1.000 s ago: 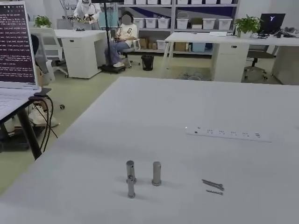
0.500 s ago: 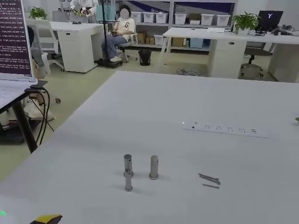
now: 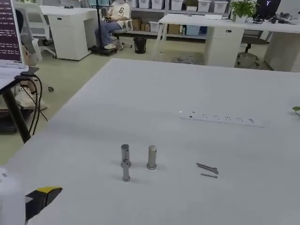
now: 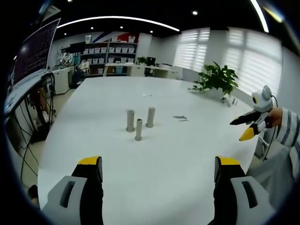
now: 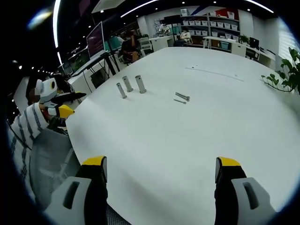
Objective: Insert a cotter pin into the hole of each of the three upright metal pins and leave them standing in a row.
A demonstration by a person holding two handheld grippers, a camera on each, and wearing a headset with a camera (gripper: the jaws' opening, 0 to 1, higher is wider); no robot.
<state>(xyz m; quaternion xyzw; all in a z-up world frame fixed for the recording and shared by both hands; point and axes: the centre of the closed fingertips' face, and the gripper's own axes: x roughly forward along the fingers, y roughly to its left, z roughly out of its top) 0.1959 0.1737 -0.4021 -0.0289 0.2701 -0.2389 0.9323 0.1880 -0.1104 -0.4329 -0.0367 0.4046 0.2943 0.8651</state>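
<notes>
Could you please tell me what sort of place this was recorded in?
Probably an open-plan office or lab workspace: white desks stand across the room, storage bins line shelves along the back wall, and a power strip lies on the large white worktable.

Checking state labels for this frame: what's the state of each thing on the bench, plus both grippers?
Left gripper: open, empty.
Right gripper: open, empty.
Metal pins: all three upright, bunched, not in a row.
Cotter pins: lying loose on the table, apart from the metal pins.
Power strip: lying flat, nothing plugged in.
</notes>
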